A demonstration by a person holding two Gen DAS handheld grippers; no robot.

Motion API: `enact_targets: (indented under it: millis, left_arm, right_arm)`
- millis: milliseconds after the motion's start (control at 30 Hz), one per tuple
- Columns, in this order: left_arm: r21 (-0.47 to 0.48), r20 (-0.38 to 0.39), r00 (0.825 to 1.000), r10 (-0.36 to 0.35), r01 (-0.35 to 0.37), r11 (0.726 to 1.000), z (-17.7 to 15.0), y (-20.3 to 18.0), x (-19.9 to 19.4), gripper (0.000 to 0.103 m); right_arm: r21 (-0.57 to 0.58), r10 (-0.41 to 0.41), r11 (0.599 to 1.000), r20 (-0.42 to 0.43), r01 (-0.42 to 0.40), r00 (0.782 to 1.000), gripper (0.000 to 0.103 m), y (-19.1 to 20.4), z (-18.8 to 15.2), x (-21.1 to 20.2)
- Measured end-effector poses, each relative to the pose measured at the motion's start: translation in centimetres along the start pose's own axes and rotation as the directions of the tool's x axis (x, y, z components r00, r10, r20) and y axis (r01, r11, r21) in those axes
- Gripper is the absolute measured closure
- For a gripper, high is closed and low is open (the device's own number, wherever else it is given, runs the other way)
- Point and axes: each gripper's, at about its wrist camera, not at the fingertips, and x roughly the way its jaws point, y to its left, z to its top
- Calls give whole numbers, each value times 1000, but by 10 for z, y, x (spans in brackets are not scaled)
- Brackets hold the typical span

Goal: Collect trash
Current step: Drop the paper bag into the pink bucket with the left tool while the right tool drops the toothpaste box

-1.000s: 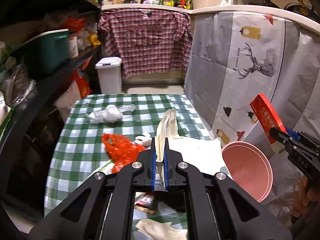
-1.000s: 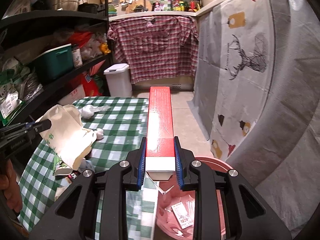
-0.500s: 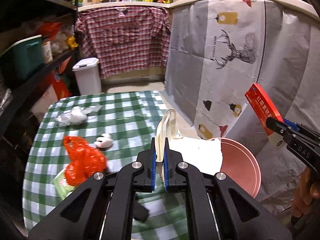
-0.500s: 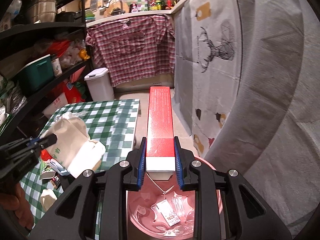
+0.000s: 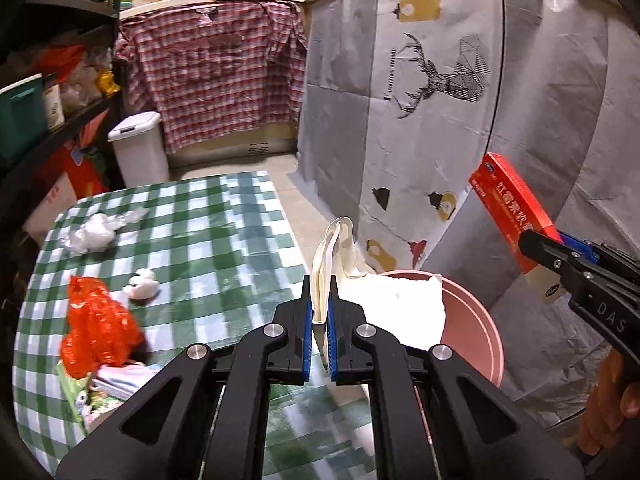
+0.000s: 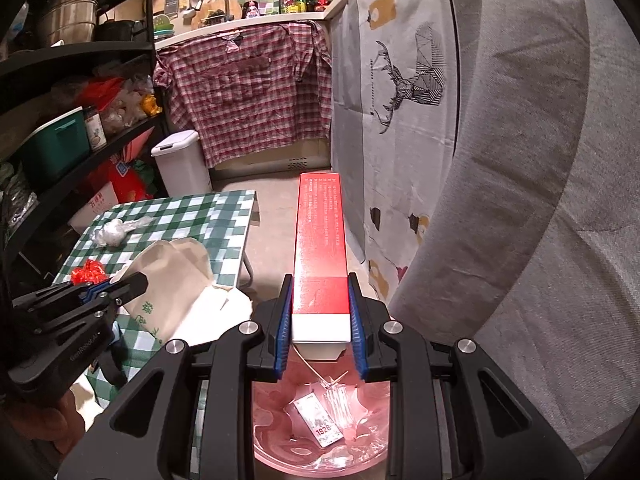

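Holding my right gripper (image 6: 320, 312) over the pink bin (image 6: 320, 452), I have its jaws clamped on the white end of a long red carton (image 6: 320, 248), which sticks out forward and level. Below it the bin already holds a few scraps, a small printed packet among them. My left gripper (image 5: 320, 316) is pinched tight on the folded handle of a cream cloth bag (image 5: 396, 308), whose body drapes over the bin's near rim, between the bin and the checked table (image 5: 224, 240).

To drop the carton well, I judge I should tip its far end down toward the bin's middle before letting go (it is long, and released flat it could bridge the rim or tumble to the floor). I should also keep the bag clear of the opening so the carton does not land on it.

Left on the table are an orange plastic bag (image 5: 96, 328), a crumpled clear wrapper (image 5: 92, 234) and a small white wad (image 5: 142, 280), all well apart from the bin.
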Motion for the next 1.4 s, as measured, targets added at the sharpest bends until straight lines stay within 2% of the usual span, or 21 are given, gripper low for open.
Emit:
enact_targets:
  millis: [400, 833, 900, 967, 1000, 1033, 1100, 1400]
  left_arm:
    - [47, -27, 998, -48, 49, 998, -5, -41, 22, 97]
    - [72, -35, 999, -39, 42, 997, -7, -61, 35, 96]
    - [74, -36, 998, -43, 45, 996, -8, -62, 35, 96]
    - [71, -43, 998, -45, 48, 996, -8, -61, 36, 86]
    - [70, -38, 998, -40, 42, 997, -8, -60, 35, 77]
    - [66, -30, 999, -39, 41, 997, -8, -59, 33, 75]
    - [59, -25, 999, -43, 44, 997, -7, -56, 31, 75]
    - [51, 6, 999, -34, 34, 998, -4, -40, 19, 75]
  right_arm:
    - [26, -23, 999, -12, 23, 1000, 77, -21, -3, 4]
    - [32, -27, 999, -27, 28, 999, 77, -27, -3, 11]
    - [34, -31, 999, -34, 32, 999, 73, -28, -3, 13]
    - [37, -39, 999, -35, 40, 999, 66, -29, -3, 15]
    - [36, -40, 999, -35, 42, 999, 63, -29, -3, 15]
    - [32, -44, 998, -35, 45, 998, 62, -28, -3, 15]
    - [32, -46, 998, -32, 47, 998, 59, -28, -4, 15]
    - [32, -45, 998, -9, 45, 999, 59, -24, 0, 10]
